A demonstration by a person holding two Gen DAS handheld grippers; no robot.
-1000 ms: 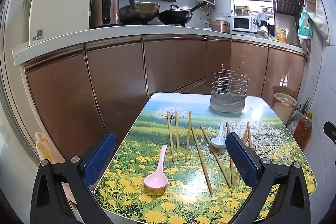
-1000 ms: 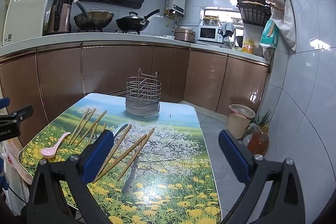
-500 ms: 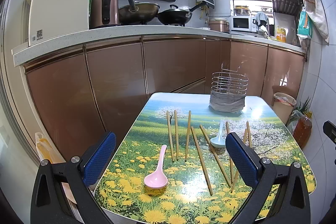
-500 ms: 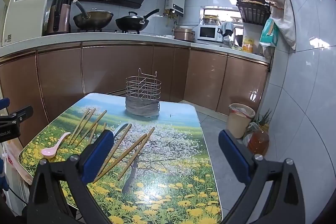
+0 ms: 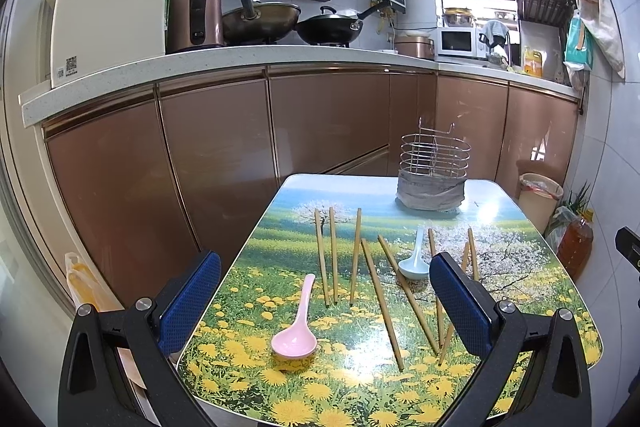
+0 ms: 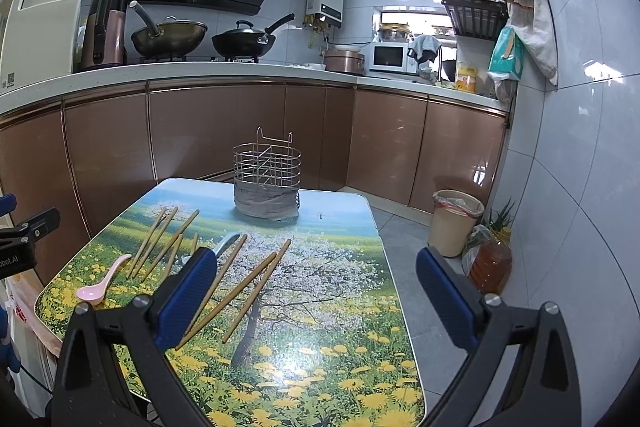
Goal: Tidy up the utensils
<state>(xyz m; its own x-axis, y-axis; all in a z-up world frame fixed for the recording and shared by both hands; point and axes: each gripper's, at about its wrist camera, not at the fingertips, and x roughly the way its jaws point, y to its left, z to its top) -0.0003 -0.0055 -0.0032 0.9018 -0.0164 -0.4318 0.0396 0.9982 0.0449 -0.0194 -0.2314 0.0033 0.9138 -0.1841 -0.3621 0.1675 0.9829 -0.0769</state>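
The chopsticks [image 5: 333, 255] lie loose on the table [image 5: 344, 387], spread like a fan across its middle, and none of them is in the wire holder [image 5: 434, 157]. The holder stands upright at the far end of the table, with a grey cloth [image 5: 431, 191] wrapped around its lower part. The pink spoon [image 5: 295, 331] lies on the near left part of the table, bowl toward you, just beside the left chopsticks. The pale blue spoon [image 5: 413, 261] lies among the chopsticks in the middle.

Your left gripper [image 5: 325, 301] is held above the near edge of the table, its two blue pads wide apart and with nothing between them. Your right gripper [image 6: 316, 291] is also spread wide and holds nothing; it hangs over the right side of the table.

The left wrist view shows you both spoons fully and the whole fan of chopsticks. In the right wrist view the left finger [image 6: 186, 297] covers most of the blue spoon, so only its handle [image 6: 228, 241] shows, but here you see three chopsticks [image 6: 256, 291] on the tree picture more clearly, and also the floor to the right of the table with a bin [image 6: 456, 221] and a bottle of amber liquid [image 6: 490, 261]. At the left edge of this view a part of the other gripper [image 6: 28, 231] is visible.
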